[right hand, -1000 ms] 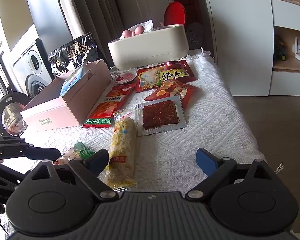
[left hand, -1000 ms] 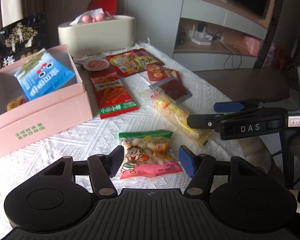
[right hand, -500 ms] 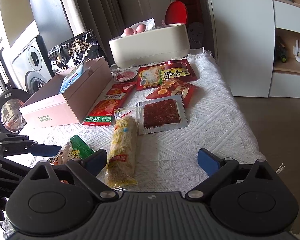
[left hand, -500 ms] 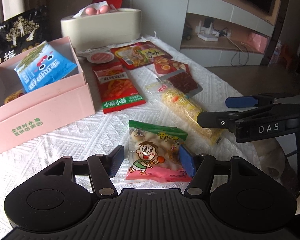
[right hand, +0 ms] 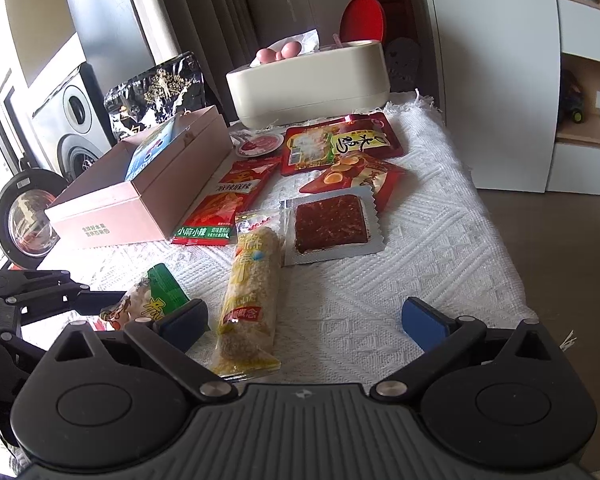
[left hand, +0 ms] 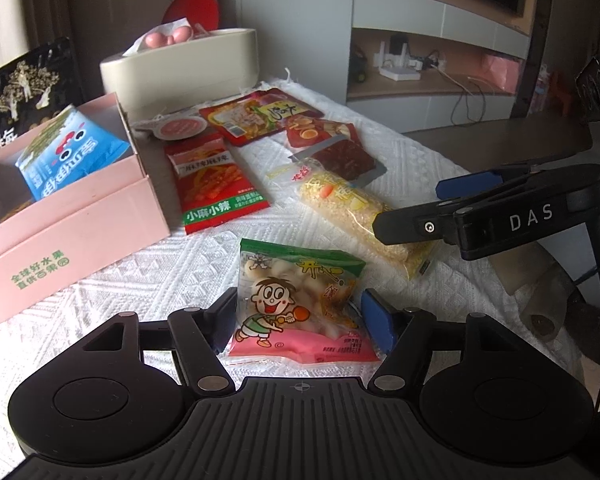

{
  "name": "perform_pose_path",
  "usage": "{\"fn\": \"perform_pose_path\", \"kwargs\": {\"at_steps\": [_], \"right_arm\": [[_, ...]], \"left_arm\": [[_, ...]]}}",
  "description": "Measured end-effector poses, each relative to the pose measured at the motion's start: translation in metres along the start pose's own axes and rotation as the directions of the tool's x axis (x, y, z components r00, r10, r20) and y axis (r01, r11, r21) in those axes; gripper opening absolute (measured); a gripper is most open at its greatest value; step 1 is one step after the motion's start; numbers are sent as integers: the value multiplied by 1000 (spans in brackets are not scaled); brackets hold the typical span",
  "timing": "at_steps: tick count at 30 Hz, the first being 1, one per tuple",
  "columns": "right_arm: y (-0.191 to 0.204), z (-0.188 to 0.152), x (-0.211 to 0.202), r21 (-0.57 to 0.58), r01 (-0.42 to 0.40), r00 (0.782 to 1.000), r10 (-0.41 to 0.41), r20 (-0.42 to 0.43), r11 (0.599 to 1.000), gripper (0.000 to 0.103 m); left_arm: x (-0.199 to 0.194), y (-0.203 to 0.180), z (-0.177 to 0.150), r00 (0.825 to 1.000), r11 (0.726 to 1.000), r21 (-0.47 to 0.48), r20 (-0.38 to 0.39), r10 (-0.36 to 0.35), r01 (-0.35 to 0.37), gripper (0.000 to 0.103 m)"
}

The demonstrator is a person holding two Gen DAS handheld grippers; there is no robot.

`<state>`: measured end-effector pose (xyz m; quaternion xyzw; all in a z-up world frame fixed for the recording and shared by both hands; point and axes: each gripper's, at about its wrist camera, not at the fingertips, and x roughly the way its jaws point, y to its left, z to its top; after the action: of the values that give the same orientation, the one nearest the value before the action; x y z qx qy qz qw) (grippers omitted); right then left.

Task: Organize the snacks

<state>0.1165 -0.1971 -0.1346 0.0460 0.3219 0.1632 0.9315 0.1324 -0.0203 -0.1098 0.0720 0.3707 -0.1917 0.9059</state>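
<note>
My left gripper (left hand: 300,320) is shut on a cartoon-boy snack bag (left hand: 300,300) with a green top and pink bottom, held just above the white cloth. The bag also shows in the right wrist view (right hand: 148,304). My right gripper (right hand: 304,320) is open and empty over the near end of a long yellow rice-cracker roll (right hand: 252,292). It shows from the side in the left wrist view (left hand: 452,204). An open pink box (left hand: 72,220) at the left holds a blue snack bag (left hand: 64,152).
On the white cloth (right hand: 420,248) lie a red spicy-strip pack (left hand: 216,184), a dark jerky pack (right hand: 330,228), an egg pack (right hand: 356,174), a red-green pack (right hand: 340,144) and a small round cup (left hand: 180,128). A cream tissue box (right hand: 308,84) and black bag (right hand: 152,92) stand behind.
My left gripper has closed its fingers onto the cartoon snack bag and lifted its green end off the cloth. My right gripper stays open and has barely shifted.
</note>
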Motion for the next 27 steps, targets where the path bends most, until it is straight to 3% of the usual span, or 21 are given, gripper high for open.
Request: {"fn": "perform_pose_path", "kwargs": {"at_steps": [12, 15, 17, 20, 22, 24, 27], "right_arm": [[-9, 1, -3, 28, -67, 998, 67, -4, 997, 103], [-7, 2, -3, 30, -50, 999, 51, -5, 998, 101], [2, 4, 0, -2, -2, 1000, 2, -13, 1000, 96], [13, 12, 7, -51, 6, 1000, -7, -19, 999, 87], [18, 18, 14, -37, -20, 999, 18, -36, 999, 72], [23, 22, 24, -22, -36, 997, 34, -69, 999, 64], [37, 24, 29, -79, 12, 996, -19, -83, 997, 38]], "left_arm": [[-1, -3, -3, 1000, 1000, -12, 19, 18, -18, 71], [-1, -4, -4, 999, 1000, -14, 27, 27, -27, 72], [-2, -4, -5, 999, 1000, -15, 31, 28, -27, 72], [-2, -5, -7, 999, 999, -17, 41, 31, -30, 72], [-3, -6, -8, 998, 999, -17, 46, 34, -34, 72], [-4, -6, -9, 998, 999, -19, 45, 35, -34, 72], [-7, -4, -9, 999, 999, -22, 31, 28, -27, 70]]}}
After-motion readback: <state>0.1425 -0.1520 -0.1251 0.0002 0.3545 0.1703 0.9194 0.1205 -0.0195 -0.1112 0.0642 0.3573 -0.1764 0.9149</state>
